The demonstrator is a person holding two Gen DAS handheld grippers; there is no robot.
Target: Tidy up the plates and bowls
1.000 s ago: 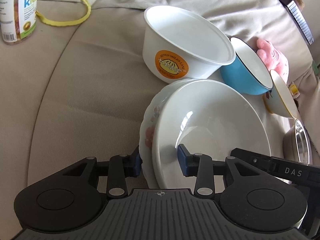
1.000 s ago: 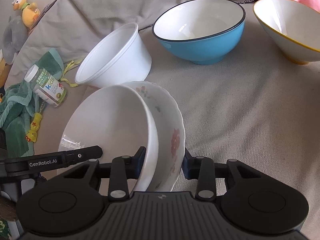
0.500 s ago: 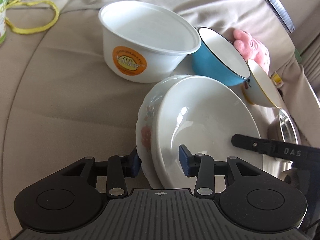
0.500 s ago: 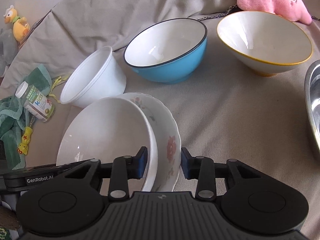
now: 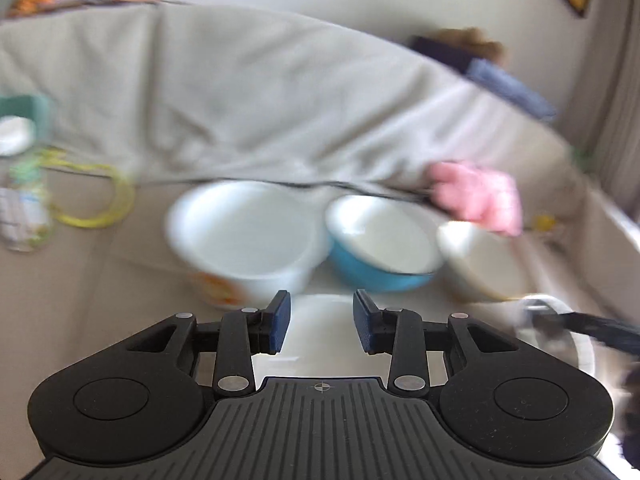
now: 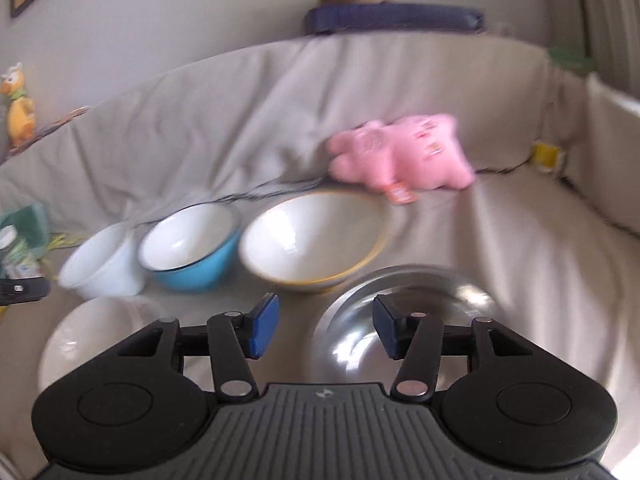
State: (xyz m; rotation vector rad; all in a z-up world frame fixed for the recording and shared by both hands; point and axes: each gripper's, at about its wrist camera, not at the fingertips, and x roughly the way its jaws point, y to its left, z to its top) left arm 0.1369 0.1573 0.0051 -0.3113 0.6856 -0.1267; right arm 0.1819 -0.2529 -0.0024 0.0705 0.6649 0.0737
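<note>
You're looking at a beige couch carrying a row: white tub, blue bowl, yellow-rimmed bowl. A steel bowl and white plate sit nearer you; a pink plush lies behind.

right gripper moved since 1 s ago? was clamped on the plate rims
Yes. The right gripper is open and off the white plates, pulled back and right: against the blue bowl, it now fronts the steel bowl.
</note>
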